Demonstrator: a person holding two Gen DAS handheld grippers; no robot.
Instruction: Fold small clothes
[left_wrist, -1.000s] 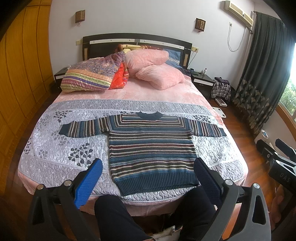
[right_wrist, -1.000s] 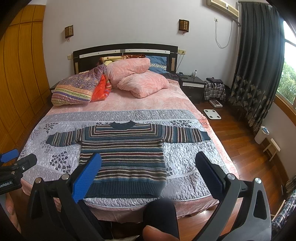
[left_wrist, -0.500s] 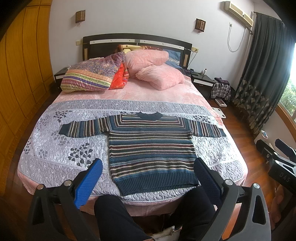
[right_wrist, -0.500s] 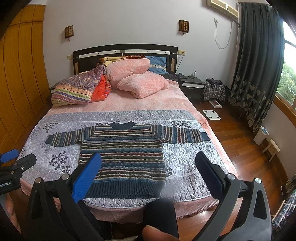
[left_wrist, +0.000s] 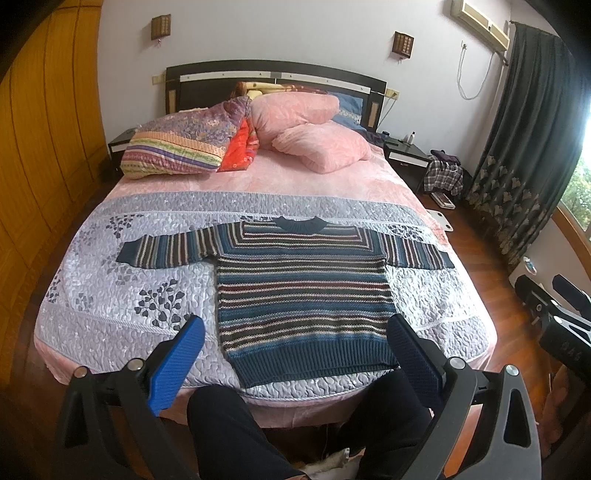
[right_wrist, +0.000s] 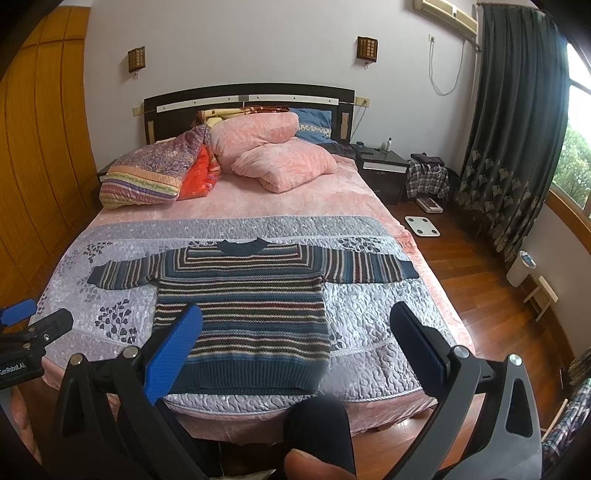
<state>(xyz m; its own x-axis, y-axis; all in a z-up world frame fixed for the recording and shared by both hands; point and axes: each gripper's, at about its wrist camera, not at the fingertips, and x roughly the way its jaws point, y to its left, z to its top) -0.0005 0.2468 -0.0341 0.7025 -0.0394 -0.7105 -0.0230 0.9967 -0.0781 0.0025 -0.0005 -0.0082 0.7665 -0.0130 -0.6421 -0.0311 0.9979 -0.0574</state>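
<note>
Both jaws wide apart, empty

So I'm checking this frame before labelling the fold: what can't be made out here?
- Striped sweater: in the right wrist view, the blue finger of the right hand-held gripper covers its lower left corner.
- Sweater underside: hidden in both views; it lies flat on the bed quilt.
- Bottle on the nightstand: too small to identify.
- Left hand-held gripper: base cut off by the bottom edge.

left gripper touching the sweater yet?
Apart. In the left wrist view the left gripper hangs open short of the bed's near edge, above the person's knees; the striped sweater lies flat, undisturbed.
</note>
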